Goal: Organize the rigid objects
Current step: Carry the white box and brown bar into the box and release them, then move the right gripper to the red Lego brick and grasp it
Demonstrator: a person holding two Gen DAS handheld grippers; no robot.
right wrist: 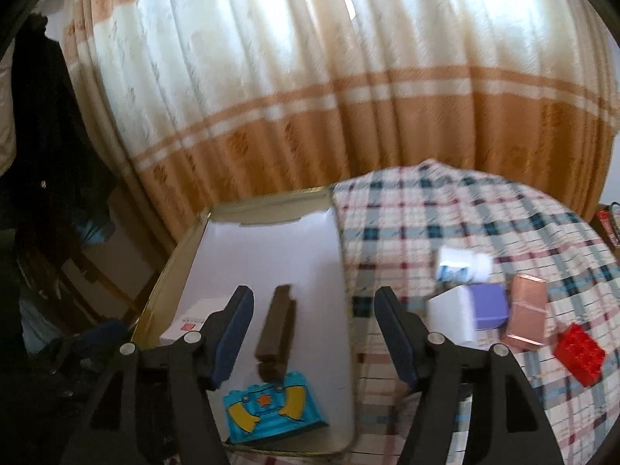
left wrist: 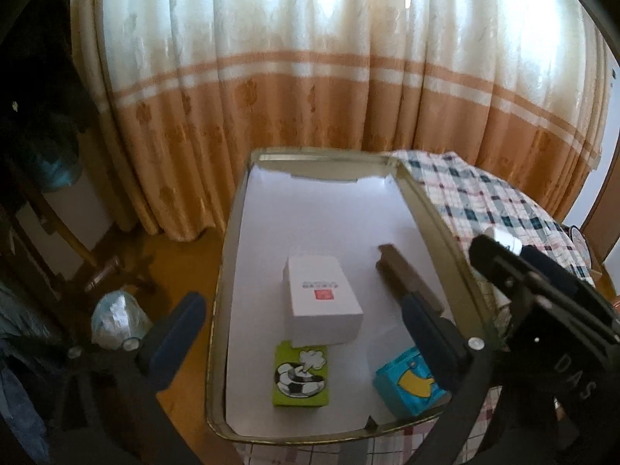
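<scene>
Both grippers tilt down toward the tray [left wrist: 434, 209], which sits on the checked tablecloth [right wrist: 445, 209] in front of the curtain [left wrist: 310, 77].

Left gripper [left wrist: 306, 333]: jaws spread wide, nothing btwn the pads. Its left finger [left wrist: 178, 333] hangs out past the tray's left rim, over the floor; the right finger sits inside the tray, near the end of the brown bar [left wrist: 407, 275]. In its span lie the white box [left wrist: 323, 302] and the green card w/ a football print [left wrist: 300, 376], neither touched.

Right gripper [right wrist: 316, 339]: jaws apart, not as wide as the left's, nothing gripped. It hangs over the tray's right part; the right finger [right wrist: 395, 337] is over the rim/cloth. In the left wrist view it comes in from the right, over the tray's right edge.

Brown bar lies flat on the tray's white lining, long axis running from the near side toward the curtain, parallel to the tray's long sides approx. Blurred, so can't tell if it's 1 piece or 2.

Blue brick w/ yellow shapes and a star [right wrist: 271, 410] sits just in front of the bar's near end, tilted.

On the cloth, right of the tray: white bottle on its side [right wrist: 461, 265], white-and-purple box [right wrist: 472, 310], pink box [right wrist: 527, 314], red brick [right wrist: 579, 354], close together.
</scene>
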